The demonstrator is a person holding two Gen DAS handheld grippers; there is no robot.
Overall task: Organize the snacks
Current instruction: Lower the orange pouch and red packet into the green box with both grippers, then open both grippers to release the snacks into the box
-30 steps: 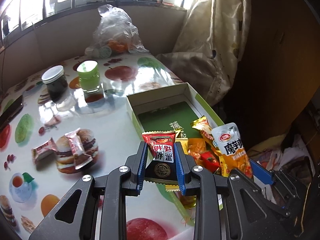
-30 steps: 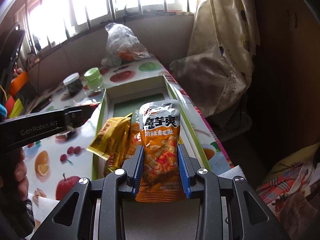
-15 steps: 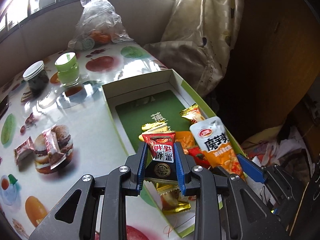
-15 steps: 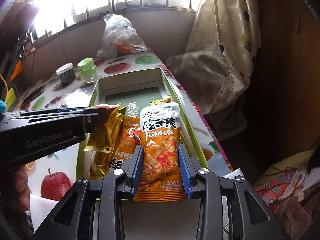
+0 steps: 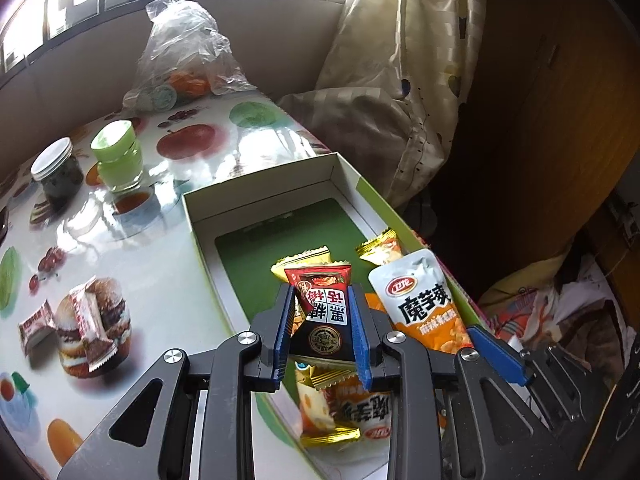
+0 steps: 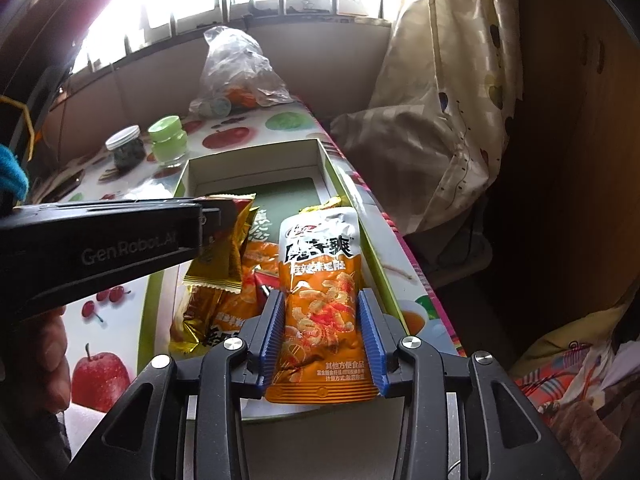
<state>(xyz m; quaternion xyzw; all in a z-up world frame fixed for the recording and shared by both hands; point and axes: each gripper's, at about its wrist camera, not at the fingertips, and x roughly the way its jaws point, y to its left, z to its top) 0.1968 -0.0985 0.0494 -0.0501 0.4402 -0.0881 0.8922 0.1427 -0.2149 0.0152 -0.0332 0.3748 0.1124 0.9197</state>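
A green-and-white open box [image 5: 260,188] [image 6: 256,150] lies on the fruit-print table with several gold and orange snack packets [image 6: 224,256] heaped at its near end. My left gripper [image 5: 320,320] is shut on a red-and-black snack packet [image 5: 324,304] and hovers over that heap. In the right wrist view it reaches in from the left as a black arm [image 6: 216,220]. My right gripper [image 6: 322,320] has its jaws opening. The orange-and-white pouch [image 6: 320,280] [image 5: 424,304] lies flat between them, on the heap by the box's right wall.
Two small red-and-white wrapped snacks [image 5: 36,326] [image 5: 90,320] lie on the table to the box's left. A dark jar [image 5: 56,168], a green-lidded jar [image 5: 118,154] and a plastic bag [image 5: 184,52] stand behind. The table edge and a curtain [image 5: 400,80] lie right of the box.
My left gripper has carried the red-and-black packet from beside the box to over the heap inside it. The right jaws have spread and the orange pouch has flattened between them.
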